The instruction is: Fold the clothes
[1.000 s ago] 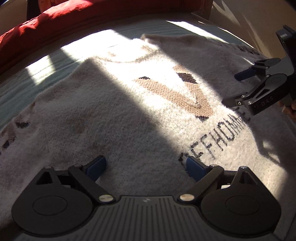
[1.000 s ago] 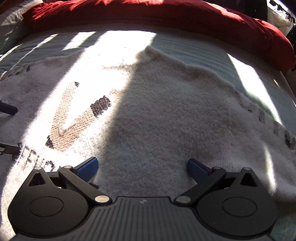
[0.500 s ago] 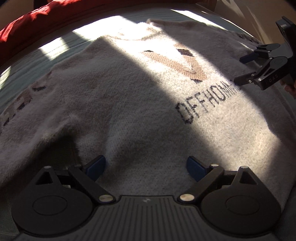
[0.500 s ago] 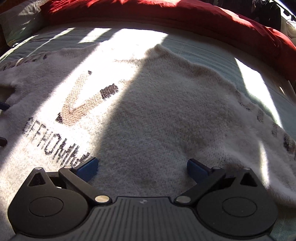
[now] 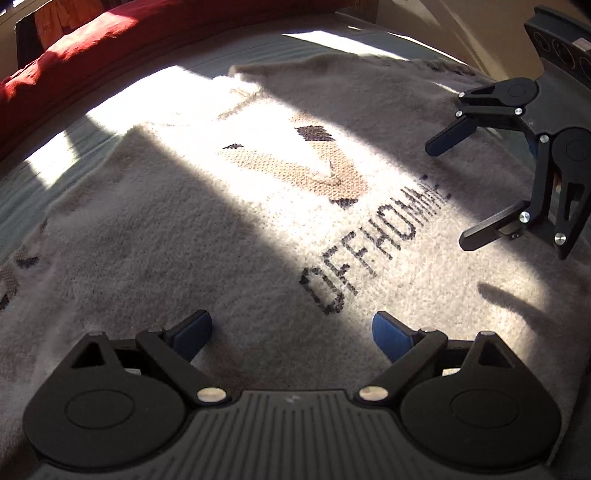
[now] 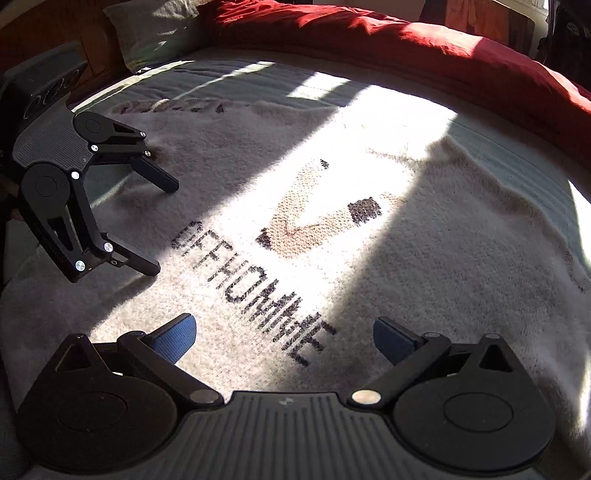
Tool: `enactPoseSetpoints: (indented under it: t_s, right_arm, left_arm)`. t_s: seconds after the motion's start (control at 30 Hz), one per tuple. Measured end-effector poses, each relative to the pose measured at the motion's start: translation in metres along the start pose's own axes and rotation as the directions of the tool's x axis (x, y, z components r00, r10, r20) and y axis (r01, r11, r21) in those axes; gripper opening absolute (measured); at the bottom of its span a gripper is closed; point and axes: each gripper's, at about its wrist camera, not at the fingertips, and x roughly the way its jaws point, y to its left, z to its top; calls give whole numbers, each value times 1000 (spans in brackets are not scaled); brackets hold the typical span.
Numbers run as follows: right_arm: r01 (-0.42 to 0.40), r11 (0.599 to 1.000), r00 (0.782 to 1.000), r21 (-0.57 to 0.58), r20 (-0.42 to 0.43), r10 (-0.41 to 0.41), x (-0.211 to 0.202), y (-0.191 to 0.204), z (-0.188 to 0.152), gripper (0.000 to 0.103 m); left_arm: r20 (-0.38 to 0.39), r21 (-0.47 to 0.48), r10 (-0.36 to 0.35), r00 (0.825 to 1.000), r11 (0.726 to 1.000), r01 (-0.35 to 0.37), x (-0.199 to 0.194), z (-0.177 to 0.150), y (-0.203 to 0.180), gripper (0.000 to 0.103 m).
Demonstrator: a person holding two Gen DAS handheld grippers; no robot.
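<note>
A fuzzy white sweater (image 5: 184, 240) with a tan V motif and black lettering lies spread flat, front up, on the bed; sun and shadow stripe it. It fills the right wrist view too (image 6: 443, 258). My left gripper (image 5: 291, 328) hovers open just above the knit near the start of the lettering, holding nothing. My right gripper (image 6: 282, 334) is open over the other end of the lettering, also empty. Each shows in the other's view: the right gripper (image 5: 452, 192) at the right edge, the left gripper (image 6: 159, 226) at the left, both with jaws spread.
A pale teal sheet (image 5: 44, 184) covers the bed around the sweater. A bunched red duvet (image 6: 424, 51) runs along the far side, also seen in the left wrist view (image 5: 74, 48). A grey pillow (image 6: 159, 29) lies at the back left corner.
Both grippers have drawn back over the sweater and turned toward each other. The lettering now lies between them, and each gripper shows fully in the other's view. Both stayed open.
</note>
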Motion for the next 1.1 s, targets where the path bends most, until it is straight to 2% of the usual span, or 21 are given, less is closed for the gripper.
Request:
enactPoseSetpoints:
  t_s: [0.17,0.3,0.37,0.43,0.53,0.6,0.67,0.73,0.83,0.97,1.1]
  right_arm:
    - [71,997,996,12,-55,-70,-10,-20,-30,103]
    - [106,994,988,-6,-114,-106,-27,-21,-49,103]
    - [111,993,985,-36,-129,-115,-35,-15,-48,103]
    - [71,993,993,-90,-92,-79,-41,-3,-44,103]
    - [-39,979,999,-200,-44,31,-36,22,-34,103]
    - [-103,959,995,-265,-47,94,-25,38,-31,103]
    - [-161,936,987,-312,-72,145,-12,51,-33,103]
    - [-178,918,984,-355,-93,155,-8,55,-45,103]
    - [-180,898,984,-401,-86,158,-24,45,-68,103]
    - [-171,881,984,-441,-115,134,-39,41,-81,103]
    - [-163,863,984,-479,-146,105,-55,38,-93,103]
  left_arm:
    - [-61,-44,-4,998,999,2,-17,-32,25,96]
    - [-115,-21,4,993,1000,-7,-33,-36,16,95]
    - [-92,22,-34,995,999,36,-43,-36,2,95]
    - [-65,110,-74,995,991,81,-47,-34,-17,95]
    - [-54,269,-137,989,952,147,-39,-33,-53,95]
    - [-74,303,-171,983,935,185,-29,-35,-66,95]
    - [-80,309,-179,981,931,195,-24,-41,-67,95]
    - [-98,313,-181,979,928,203,-27,-51,-60,96]
    - [-127,312,-171,977,928,203,-35,-68,-46,98]
    - [-176,320,-138,975,928,189,-48,-88,-34,99]
    - [-200,372,-108,974,911,177,-56,-91,-39,99]
